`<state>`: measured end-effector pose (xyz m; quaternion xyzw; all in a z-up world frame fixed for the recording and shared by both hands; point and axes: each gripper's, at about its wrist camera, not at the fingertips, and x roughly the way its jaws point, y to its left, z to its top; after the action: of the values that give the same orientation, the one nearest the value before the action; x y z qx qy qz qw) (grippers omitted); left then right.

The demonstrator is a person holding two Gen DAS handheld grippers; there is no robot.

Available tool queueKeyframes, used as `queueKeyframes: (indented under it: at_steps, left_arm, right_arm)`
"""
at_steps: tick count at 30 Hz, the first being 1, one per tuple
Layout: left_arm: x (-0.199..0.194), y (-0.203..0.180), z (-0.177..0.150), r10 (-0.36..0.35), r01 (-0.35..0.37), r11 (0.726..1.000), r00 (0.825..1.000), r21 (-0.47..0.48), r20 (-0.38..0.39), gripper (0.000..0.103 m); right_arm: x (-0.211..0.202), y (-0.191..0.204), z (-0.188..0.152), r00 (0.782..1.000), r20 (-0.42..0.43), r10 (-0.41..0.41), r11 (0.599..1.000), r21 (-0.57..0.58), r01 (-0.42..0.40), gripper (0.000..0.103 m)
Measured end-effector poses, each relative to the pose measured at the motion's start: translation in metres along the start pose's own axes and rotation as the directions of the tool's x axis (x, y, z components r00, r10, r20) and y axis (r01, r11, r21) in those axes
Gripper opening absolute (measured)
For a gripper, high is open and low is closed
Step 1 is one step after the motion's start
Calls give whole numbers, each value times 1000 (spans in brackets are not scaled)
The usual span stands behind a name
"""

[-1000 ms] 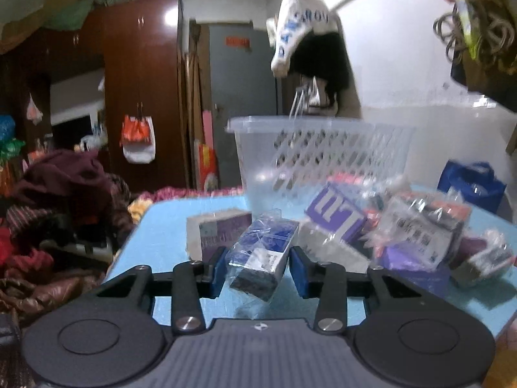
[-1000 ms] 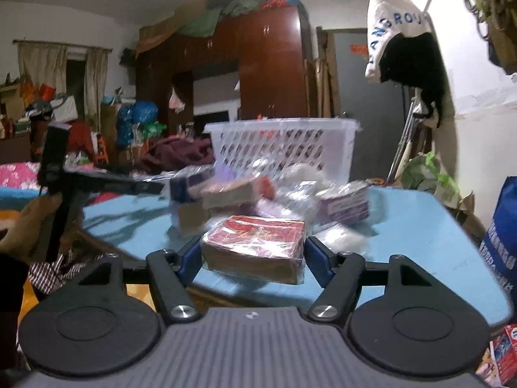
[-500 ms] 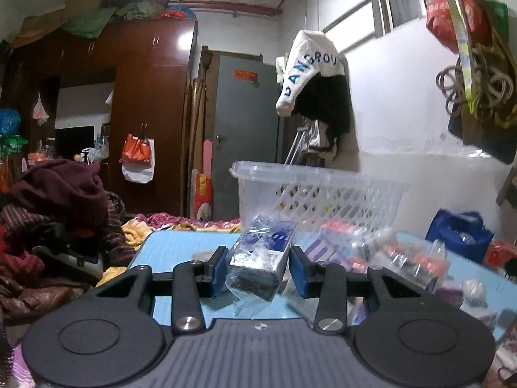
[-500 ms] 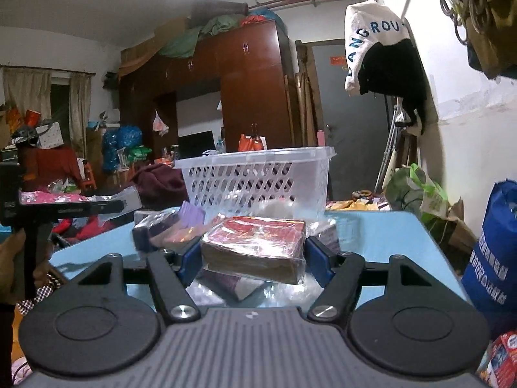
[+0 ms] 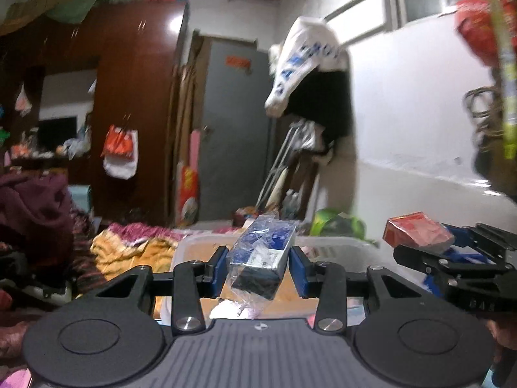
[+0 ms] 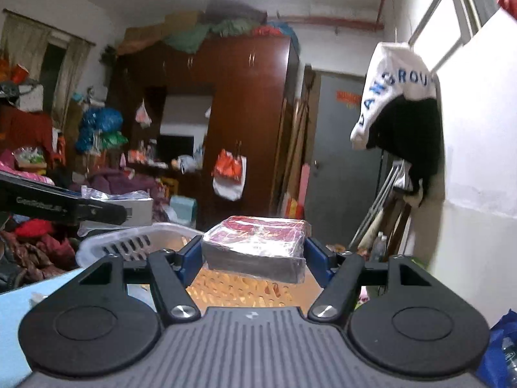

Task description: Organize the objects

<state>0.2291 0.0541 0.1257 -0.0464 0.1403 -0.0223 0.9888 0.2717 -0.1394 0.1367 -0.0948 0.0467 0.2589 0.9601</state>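
Observation:
My left gripper [image 5: 258, 266] is shut on a blue and white box in a clear plastic bag [image 5: 263, 252] and holds it above the white plastic basket [image 5: 190, 245]. My right gripper [image 6: 253, 255] is shut on a red and gold wrapped box [image 6: 257, 242] and holds it over the same basket [image 6: 129, 241], whose inside shows below. The right gripper with its red box [image 5: 416, 231] shows at the right of the left wrist view. The left gripper [image 6: 64, 208] shows at the left of the right wrist view.
A light blue table [image 6: 19, 307] lies at the lower left of the right wrist view. A dark wooden wardrobe [image 6: 245, 123], a grey door [image 6: 339, 161] and hanging clothes [image 6: 397, 97] stand behind. Piles of clothes [image 5: 35, 210] lie at the left. A blue bag [image 6: 499, 349] sits at the lower right.
Both grippers have risen from the pile on the table and moved forward over the basket, each with its box still held. The basket now lies below the fingers.

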Motion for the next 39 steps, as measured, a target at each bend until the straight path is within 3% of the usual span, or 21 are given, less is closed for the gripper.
queueKeyframes:
  at_steps: [3, 4, 5, 7, 10, 13, 16, 18, 20, 22, 26, 29, 33, 36, 39]
  left_arm:
    - [15, 6, -5, 2, -2, 1000, 1000, -17, -25, 45]
    - [17, 6, -7, 8, -8, 1000, 1000, -8, -23, 55]
    - [18, 5, -9, 23, -23, 1000, 1000, 3, -22, 80]
    - [12, 6, -13, 43, -43, 999, 999, 12, 0, 97]
    - [-13, 13, -19, 9, -9, 1000, 999, -19, 31, 97]
    - [-55, 16, -43, -21, 22, 999, 998, -29, 59, 97]
    - [-102, 6, -94, -67, 64, 997, 996, 48, 65, 97]
    - [-124, -2, -128, -90, 85, 993, 995, 84, 47, 97]
    - [-134, -9, -150, -94, 91, 992, 995, 82, 31, 97]
    - [-139, -16, -159, -115, 112, 992, 993, 64, 38, 97]
    - [-134, -35, -158, -96, 91, 992, 994, 88, 57, 97]
    - [-130, -41, -165, -118, 114, 988, 992, 101, 33, 97]
    - [-123, -46, -174, -98, 96, 986, 995, 135, 9, 97]
    - [-121, -45, -177, -87, 84, 988, 996, 130, 21, 95]
    - [-122, -43, -181, -98, 94, 988, 995, 121, 29, 73]
  right_arm:
    - [6, -1, -5, 999, -40, 28, 999, 23, -27, 73]
    - [5, -3, -6, 998, -61, 36, 999, 40, -33, 90]
    - [2, -5, -7, 996, -83, 38, 998, 59, -33, 97]
    - [-17, -4, -9, 998, -67, 8, 997, 78, -3, 103]
    - [-47, -11, -11, 996, -87, 3, 990, 141, 10, 103]
    - [-83, -14, -36, 991, -130, -19, 986, 162, 40, 103]
    - [-132, -12, -91, 988, -152, 38, 992, 121, -19, 103]
    - [-154, -17, -125, 984, -167, 58, 985, 171, -29, 103]
    - [-165, -25, -148, 981, -178, 81, 969, 244, -36, 98]
    - [-172, -30, -162, 977, -181, 109, 953, 298, -51, 85]
    - [-172, -25, -164, 978, -177, 110, 961, 270, -59, 84]
    - [-169, -16, -161, 975, -194, 112, 973, 220, -68, 82]
    - [-169, -14, -163, 974, -189, 127, 971, 222, -84, 56]
    - [-171, -11, -164, 975, -179, 129, 974, 210, -90, 50]
    - [-171, -8, -163, 976, -174, 131, 973, 210, -93, 42]
